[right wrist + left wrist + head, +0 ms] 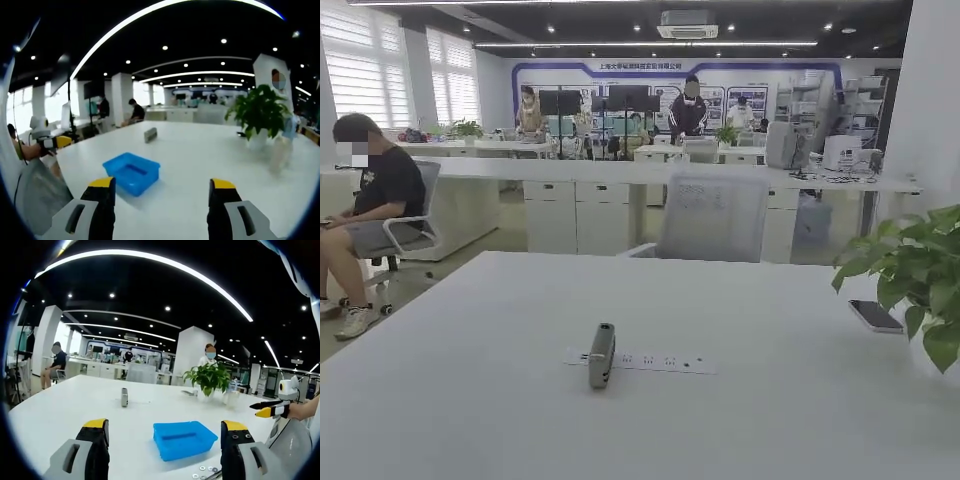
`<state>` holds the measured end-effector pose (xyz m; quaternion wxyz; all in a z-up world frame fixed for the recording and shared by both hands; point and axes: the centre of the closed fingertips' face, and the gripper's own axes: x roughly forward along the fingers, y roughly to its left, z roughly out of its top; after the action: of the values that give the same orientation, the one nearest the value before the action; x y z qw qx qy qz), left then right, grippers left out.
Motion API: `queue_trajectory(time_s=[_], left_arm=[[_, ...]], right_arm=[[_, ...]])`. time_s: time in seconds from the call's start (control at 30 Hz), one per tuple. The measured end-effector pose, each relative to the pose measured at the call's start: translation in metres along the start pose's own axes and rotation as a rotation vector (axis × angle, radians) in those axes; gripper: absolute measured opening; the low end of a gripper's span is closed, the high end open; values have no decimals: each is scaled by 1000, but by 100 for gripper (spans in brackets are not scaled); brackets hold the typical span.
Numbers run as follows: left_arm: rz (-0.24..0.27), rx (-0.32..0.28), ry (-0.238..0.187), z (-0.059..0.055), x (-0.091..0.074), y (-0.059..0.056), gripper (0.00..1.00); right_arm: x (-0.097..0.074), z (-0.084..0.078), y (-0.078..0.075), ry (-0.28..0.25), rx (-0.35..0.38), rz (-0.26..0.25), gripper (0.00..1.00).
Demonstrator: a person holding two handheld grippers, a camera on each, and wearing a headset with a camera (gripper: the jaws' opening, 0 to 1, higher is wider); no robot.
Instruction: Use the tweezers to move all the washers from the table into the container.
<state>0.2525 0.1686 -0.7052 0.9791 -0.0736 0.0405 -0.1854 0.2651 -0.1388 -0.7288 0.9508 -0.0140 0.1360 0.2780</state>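
Blue container on the white tabletop, washers lying beside it, both tools spread wide.

Head view: wide white tabletop [470, 400], a small gray gadget [602, 355] lying on a flat plug strip [660, 362], a dark phone [875, 316] near a leafy green plant [920, 280] at the right edge. Left gripper view: left tool [165, 426] spread wide; blue container [185, 439] just past it on the tabletop, only its bare blue bottom seen inside; little silver washers [205, 471] on the tabletop just beside the container's near right corner, outside it; right tool [261, 409] held up off to the right, well apart. Right gripper view: right tool [161, 183] spread wide too; same blue container [132, 172] ahead and a bit left, bare blue inside; left tool [59, 142] far off at the left side.
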Motion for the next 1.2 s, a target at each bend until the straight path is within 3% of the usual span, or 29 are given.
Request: queue_trajectory(time_s=[0.57, 0.97, 1.2], left_arm=[[-2, 3, 16, -3, 0, 0, 94], [23, -1, 35, -7, 0, 5, 94], [54, -1, 34, -7, -1, 11, 94]], right_arm=[[0, -2, -1, 9, -3, -1, 74], [4, -7, 6, 35, -23, 32, 73], [6, -19, 11, 108, -69, 43, 70]])
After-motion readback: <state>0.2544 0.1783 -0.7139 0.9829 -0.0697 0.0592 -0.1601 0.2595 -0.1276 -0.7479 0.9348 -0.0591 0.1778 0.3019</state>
